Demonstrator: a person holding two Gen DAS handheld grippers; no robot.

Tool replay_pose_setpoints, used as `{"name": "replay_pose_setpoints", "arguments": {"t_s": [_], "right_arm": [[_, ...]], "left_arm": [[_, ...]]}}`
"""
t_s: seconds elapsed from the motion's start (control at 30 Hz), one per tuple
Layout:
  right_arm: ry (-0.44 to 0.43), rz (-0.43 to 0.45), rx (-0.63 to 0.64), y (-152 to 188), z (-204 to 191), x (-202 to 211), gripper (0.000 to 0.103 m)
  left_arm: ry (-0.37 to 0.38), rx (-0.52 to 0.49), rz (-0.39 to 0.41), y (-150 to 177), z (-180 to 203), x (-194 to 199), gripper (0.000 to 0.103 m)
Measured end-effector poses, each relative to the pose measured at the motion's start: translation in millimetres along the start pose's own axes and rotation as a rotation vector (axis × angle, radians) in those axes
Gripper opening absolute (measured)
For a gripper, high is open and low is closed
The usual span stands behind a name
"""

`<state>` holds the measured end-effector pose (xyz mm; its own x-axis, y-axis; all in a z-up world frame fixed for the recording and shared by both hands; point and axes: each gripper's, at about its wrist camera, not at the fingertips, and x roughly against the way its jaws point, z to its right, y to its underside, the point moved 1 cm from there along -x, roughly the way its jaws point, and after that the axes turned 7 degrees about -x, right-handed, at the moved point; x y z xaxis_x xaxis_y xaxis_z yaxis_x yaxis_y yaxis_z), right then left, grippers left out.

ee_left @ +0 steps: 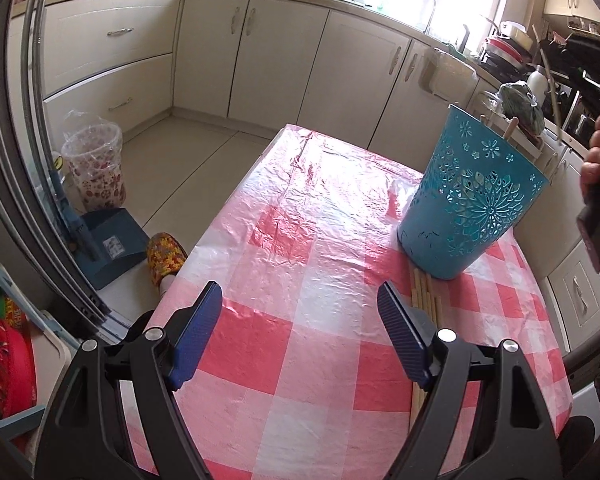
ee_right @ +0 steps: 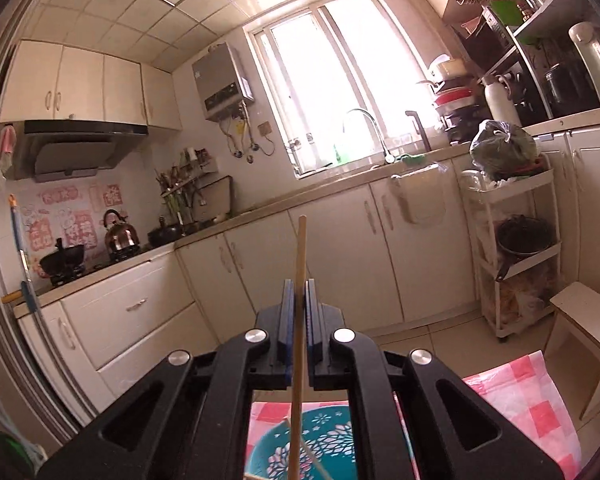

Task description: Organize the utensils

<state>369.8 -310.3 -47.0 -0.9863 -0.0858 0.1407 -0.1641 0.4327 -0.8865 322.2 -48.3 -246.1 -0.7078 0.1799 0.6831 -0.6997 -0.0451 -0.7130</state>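
Observation:
A teal cut-out utensil holder (ee_left: 474,196) stands on the pink checked tablecloth (ee_left: 300,264) at the right, with a wooden stick end (ee_left: 510,128) poking above its rim. Several wooden chopsticks (ee_left: 424,296) lie on the cloth in front of it, partly hidden by my left gripper's right finger. My left gripper (ee_left: 300,300) is open and empty, low over the cloth. My right gripper (ee_right: 299,284) is shut on one wooden chopstick (ee_right: 300,280), held upright above the holder (ee_right: 300,444), whose mouth shows below with other chopsticks inside.
The table's far and left edges drop to a tiled floor with a dustpan (ee_left: 108,244) and a lined bin (ee_left: 94,164). Kitchen cabinets (ee_left: 260,56) line the back. A white rack (ee_right: 516,248) and a stool (ee_right: 588,332) stand right of the table.

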Motion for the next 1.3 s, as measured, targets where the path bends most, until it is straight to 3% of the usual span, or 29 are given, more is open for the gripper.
{"name": "replay_pose_setpoints", "arguments": {"t_s": [0.2, 0.5, 0.57, 0.67, 0.73, 0.8, 0.93, 1.17, 1.3], "right_arm": [[0.078, -0.038, 0.049, 20, 8, -12, 0.006], [0.044, -0.143, 0.122, 48, 12, 6, 0.008], [0.043, -0.134, 0.109, 48, 15, 25, 0.023], [0.056, -0.115, 0.076, 58, 21, 70, 0.032], [0.074, -0.195, 0.079, 80, 24, 92, 0.032], [0.092, -0.359, 0.092, 116, 26, 97, 0.032], [0.136, -0.662, 0.072, 186, 40, 77, 0.019], [0.187, -0.767, 0.068, 215, 34, 33, 0.018], [0.215, -0.769, 0.127, 220, 25, 35, 0.017]], "left_arm": [[0.014, 0.02, -0.01, 0, -4, -5, 0.076], [0.013, 0.015, -0.012, 2, 0, -4, 0.076], [0.01, 0.014, -0.013, 3, 0, -3, 0.076], [0.005, 0.019, -0.016, 5, -2, -2, 0.076], [0.003, 0.021, -0.021, 6, -2, -2, 0.077], [0.001, 0.019, -0.03, 8, -2, -3, 0.077], [0.0, 0.001, -0.042, 12, 3, 0, 0.077], [-0.008, -0.013, -0.047, 14, 1, 7, 0.078], [-0.012, -0.016, -0.046, 14, 1, 8, 0.078]]}}
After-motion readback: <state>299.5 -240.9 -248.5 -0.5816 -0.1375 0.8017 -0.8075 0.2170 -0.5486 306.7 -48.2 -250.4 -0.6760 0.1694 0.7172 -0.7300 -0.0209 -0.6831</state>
